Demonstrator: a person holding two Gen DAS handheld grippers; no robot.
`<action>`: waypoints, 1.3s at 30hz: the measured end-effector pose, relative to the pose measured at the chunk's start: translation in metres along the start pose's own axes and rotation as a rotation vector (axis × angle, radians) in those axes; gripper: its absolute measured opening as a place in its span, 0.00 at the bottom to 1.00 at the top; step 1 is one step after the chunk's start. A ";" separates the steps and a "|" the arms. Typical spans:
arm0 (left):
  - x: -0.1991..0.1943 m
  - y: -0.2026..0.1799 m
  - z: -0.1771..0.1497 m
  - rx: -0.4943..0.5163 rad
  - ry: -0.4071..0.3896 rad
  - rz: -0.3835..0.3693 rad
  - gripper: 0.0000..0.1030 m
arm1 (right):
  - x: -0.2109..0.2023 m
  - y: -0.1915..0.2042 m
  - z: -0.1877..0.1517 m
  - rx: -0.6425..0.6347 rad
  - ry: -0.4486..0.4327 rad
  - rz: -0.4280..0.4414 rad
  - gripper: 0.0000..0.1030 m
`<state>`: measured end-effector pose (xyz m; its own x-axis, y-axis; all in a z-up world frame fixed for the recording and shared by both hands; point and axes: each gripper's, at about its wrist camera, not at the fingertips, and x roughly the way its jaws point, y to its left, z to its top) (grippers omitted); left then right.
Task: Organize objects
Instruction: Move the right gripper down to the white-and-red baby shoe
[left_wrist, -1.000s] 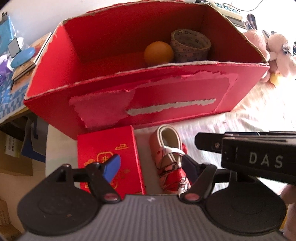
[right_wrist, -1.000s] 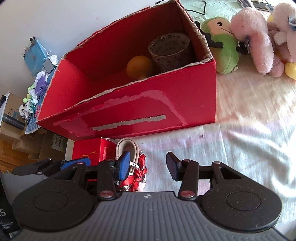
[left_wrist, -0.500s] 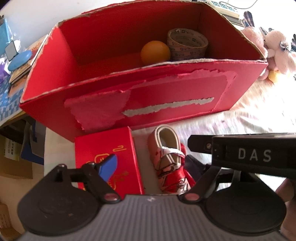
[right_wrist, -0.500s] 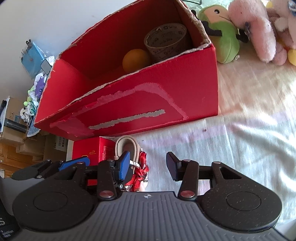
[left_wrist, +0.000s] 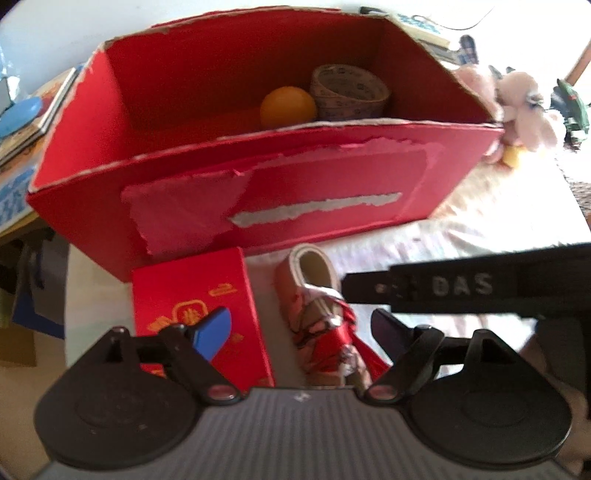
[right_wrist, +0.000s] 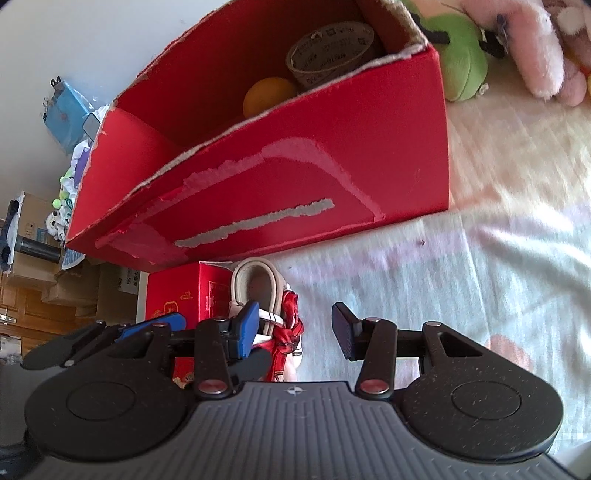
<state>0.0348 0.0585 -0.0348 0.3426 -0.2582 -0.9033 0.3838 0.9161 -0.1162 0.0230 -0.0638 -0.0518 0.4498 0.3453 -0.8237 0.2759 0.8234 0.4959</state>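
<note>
Pale cloth-covered tabletop (right_wrist: 461, 280), sunlit, with clutter and cartons off its left edge. Item one: large red cardboard box (left_wrist: 332, 192), open-topped, filling the upper half of both views; I judge it the collecting bin, since it already holds an orange ball (left_wrist: 288, 107) and a roll of printed tape (left_wrist: 349, 92) against its far wall. Item two: small red carton (left_wrist: 192, 302) with gold print, lying flat just in front of the box, lower left of centre. Item three: patterned baby shoe (left_wrist: 317, 310), red and cream, beside the carton, toe towards me, not yet boxed. My left gripper (left_wrist: 301, 332) hangs over the shoe, jaws spread wide on either side of it, pads not pressing; a grasp looks to be the aim. My right gripper (right_wrist: 295, 328) sits low centre, jaws half apart, empty, shoe just left of the gap. Plush toys (right_wrist: 535, 48), upper right, stand loose beyond the box.
</note>
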 end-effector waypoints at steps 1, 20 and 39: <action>-0.001 0.000 -0.002 0.002 -0.004 -0.017 0.81 | 0.001 0.000 0.000 0.000 0.004 0.002 0.47; -0.005 0.000 -0.005 0.019 -0.032 -0.134 0.81 | 0.010 0.005 -0.001 -0.039 0.057 0.099 0.44; 0.001 -0.001 0.000 0.045 0.011 -0.210 0.75 | 0.016 0.002 -0.005 -0.044 0.060 0.088 0.29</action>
<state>0.0342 0.0572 -0.0356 0.2416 -0.4387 -0.8655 0.4839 0.8276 -0.2844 0.0264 -0.0546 -0.0657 0.4190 0.4425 -0.7929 0.1993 0.8072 0.5557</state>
